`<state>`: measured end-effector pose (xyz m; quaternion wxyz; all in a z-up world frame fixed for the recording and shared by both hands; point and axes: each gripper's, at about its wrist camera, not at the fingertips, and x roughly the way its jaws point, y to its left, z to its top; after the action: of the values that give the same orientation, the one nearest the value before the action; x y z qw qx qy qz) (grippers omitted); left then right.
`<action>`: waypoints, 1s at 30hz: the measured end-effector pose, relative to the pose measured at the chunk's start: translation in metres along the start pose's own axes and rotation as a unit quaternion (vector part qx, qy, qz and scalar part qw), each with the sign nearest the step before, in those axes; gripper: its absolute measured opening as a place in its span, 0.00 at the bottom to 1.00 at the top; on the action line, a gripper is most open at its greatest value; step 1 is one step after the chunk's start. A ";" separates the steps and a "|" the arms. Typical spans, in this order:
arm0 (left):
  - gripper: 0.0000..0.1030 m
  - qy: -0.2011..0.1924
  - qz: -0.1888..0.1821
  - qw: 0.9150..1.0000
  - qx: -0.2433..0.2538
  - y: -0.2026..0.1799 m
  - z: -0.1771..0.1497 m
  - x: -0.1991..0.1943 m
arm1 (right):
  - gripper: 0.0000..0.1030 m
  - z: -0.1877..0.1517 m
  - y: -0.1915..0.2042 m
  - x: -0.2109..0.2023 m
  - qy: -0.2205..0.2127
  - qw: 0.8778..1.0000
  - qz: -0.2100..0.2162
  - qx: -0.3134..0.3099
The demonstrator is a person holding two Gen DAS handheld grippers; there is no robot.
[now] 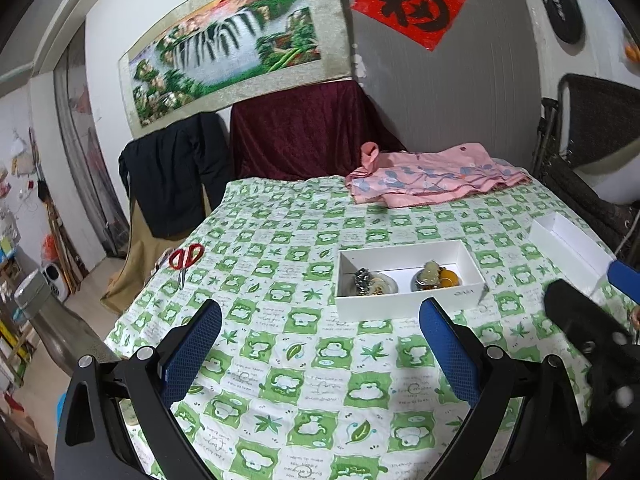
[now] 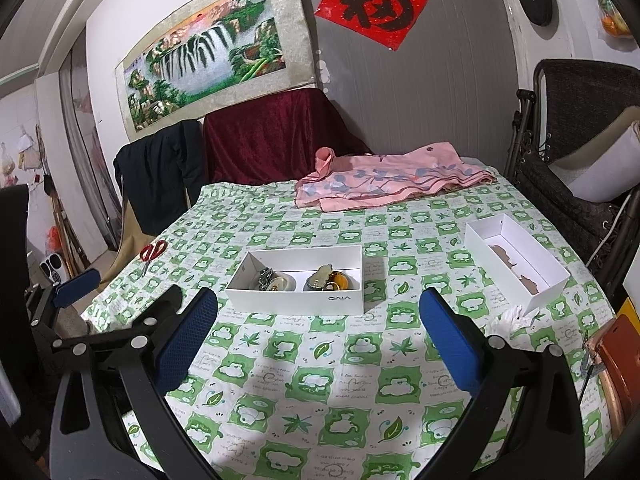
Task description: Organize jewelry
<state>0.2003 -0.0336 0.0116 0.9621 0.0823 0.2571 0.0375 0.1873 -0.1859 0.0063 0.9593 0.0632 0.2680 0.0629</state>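
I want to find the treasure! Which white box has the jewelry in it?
The white box in the middle of the table, straight ahead of both grippers, holds the jewelry. The other white box, off to the right, has none.

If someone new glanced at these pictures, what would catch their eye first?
Probably the white box mid-table, holding small dishes of jewelry. Next, a second white box to its right, and red scissors near the table's left edge. Both the left gripper and right gripper hover open, empty.

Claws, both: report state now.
Left claw: open, holding nothing, above the tablecloth.
Right claw: open, holding nothing.
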 end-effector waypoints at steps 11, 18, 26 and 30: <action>0.94 -0.003 0.005 1.000 -0.019 0.005 0.002 -0.003 | 0.93 0.002 -0.001 -0.003 -0.012 1.000 -0.006 0.002; 0.95 -0.001 0.008 1.000 -0.019 0.006 0.002 -0.001 | 0.93 0.001 0.000 -0.004 -0.014 1.000 -0.008 0.000; 0.95 0.001 0.010 1.000 -0.022 0.007 0.003 0.000 | 0.93 0.000 0.000 -0.006 -0.017 1.000 -0.010 0.001; 0.95 0.003 0.012 1.000 -0.025 0.008 0.003 0.001 | 0.93 -0.001 0.000 -0.006 -0.018 1.000 -0.010 0.001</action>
<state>0.2027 -0.0258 0.0153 0.9626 0.0611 0.2579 0.0557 0.1815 -0.1868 0.0086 0.9644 0.0622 0.2517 0.0524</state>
